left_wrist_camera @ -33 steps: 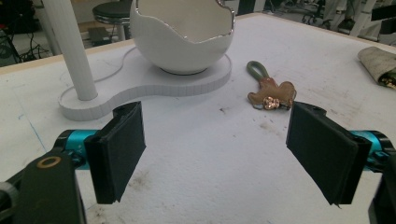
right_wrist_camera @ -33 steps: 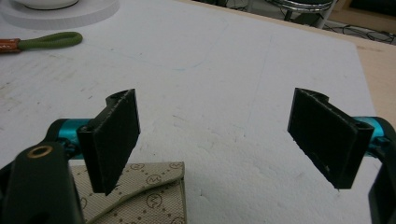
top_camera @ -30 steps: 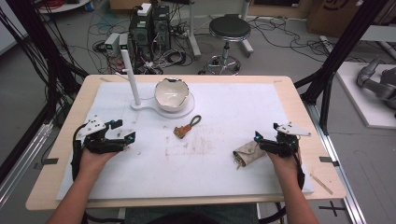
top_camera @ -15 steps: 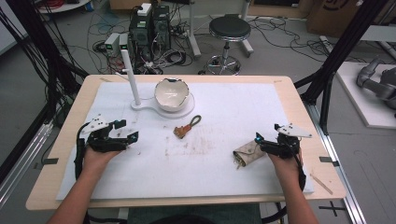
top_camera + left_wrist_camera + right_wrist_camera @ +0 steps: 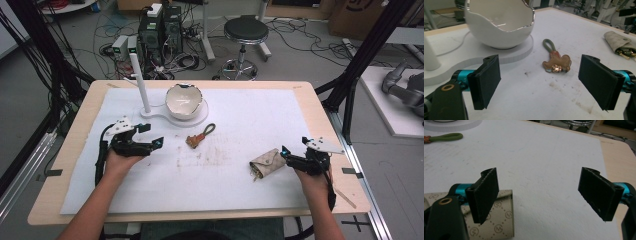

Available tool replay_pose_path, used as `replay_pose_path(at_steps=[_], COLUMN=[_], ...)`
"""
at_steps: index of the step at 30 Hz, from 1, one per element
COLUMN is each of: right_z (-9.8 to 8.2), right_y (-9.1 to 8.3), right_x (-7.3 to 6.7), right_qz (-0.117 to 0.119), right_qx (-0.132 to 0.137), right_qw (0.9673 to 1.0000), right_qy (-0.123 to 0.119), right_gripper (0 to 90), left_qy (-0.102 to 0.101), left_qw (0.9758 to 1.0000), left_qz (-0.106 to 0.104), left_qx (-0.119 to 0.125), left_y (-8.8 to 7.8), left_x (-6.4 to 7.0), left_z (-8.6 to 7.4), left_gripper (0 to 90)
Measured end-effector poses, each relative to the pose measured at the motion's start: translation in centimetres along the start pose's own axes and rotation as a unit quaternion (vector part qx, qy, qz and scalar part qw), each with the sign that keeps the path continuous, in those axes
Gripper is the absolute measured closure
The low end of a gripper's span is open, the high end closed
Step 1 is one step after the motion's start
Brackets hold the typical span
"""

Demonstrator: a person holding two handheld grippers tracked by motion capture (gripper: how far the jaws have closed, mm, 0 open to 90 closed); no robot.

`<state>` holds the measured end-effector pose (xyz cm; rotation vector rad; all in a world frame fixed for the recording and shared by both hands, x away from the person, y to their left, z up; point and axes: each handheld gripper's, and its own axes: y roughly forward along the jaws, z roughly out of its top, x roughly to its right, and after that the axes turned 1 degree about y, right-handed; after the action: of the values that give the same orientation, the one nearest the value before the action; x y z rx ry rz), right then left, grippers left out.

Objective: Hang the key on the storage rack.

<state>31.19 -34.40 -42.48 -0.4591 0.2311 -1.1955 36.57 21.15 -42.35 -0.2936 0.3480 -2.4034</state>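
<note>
We see a light wooden table covered by a white sheet with brownish smudges near its middle. The left gripper sits over the sheet's left part, jaws spread wide, nothing between them; in the left gripper view its two black pads frame a brown key fob with a green loop lying flat on the sheet, ahead of the pads and apart from them. In the high view that key fob lies just in front of a white round base that carries a white egg-shaped bowl with a jagged rim and a white upright post.

The right gripper is over the sheet's right part, jaws also wide open and holding nothing. A beige monogram key pouch lies just beside its tips; in the right gripper view the pouch sits under and behind the left pad, and we cannot tell whether they touch.

Room: grey floor with tangled black cables, computer boxes behind the table, a black round stool, black frame struts on both sides, a cardboard box at the top right and a grey robot arm on a white platform at the right edge.
</note>
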Motion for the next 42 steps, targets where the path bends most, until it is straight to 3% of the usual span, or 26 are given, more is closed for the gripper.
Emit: replay_pose_path(at_steps=[1,2,8,15,19,20,26,37,42], right_z=[0.0,-0.3,-1.1,-2.2,-2.8,-3.0,-3.5,-4.0,-4.1], right_y=[0.0,-0.5,-2.0,-4.0,-5.0,-5.2,-6.2,-7.1,-7.1], right_x=[0.0,0.3,0.8,1.6,2.0,2.0,2.3,2.6,2.7], right_qz=[0.0,-0.004,-0.016,-0.032,-0.04,-0.04,-0.05,-0.058,-0.057], right_qx=[0.0,0.0,0.0,-0.002,-0.002,-0.004,-0.004,-0.004,-0.004], right_qw=[1.0,1.0,0.9998,0.9993,0.9989,0.9988,0.9984,0.9979,0.9979], right_qy=[0.0,0.005,0.011,0.019,0.025,0.027,0.027,0.03,0.031], right_gripper=[17.1,17.1,17.1,17.1,17.1,17.1,17.1,17.1,17.1], left_qy=[0.0,0.0,0.01,0.01,0.008,0.013,0.018,0.022,0.031], left_qw=[1.0,1.0,0.9995,0.9978,0.9973,0.9963,0.9942,0.9902,0.9857], left_qz=[0.0,-0.008,-0.029,-0.051,-0.053,-0.056,-0.063,-0.058,-0.039], left_qx=[0.0,0.0,-0.012,-0.041,-0.049,-0.064,-0.085,-0.125,-0.161], left_y=[0.0,1.1,4.0,7.5,8.8,9.6,11.6,14.0,14.7], left_x=[0.0,0.2,1.0,2.0,2.3,2.5,3.1,3.2,3.5], left_z=[0.0,0.3,1.3,1.6,1.6,1.6,1.8,1.6,1.7], left_gripper=[18.0,17.9,17.9,17.9,17.9,17.9,17.9,19.8,24.8])
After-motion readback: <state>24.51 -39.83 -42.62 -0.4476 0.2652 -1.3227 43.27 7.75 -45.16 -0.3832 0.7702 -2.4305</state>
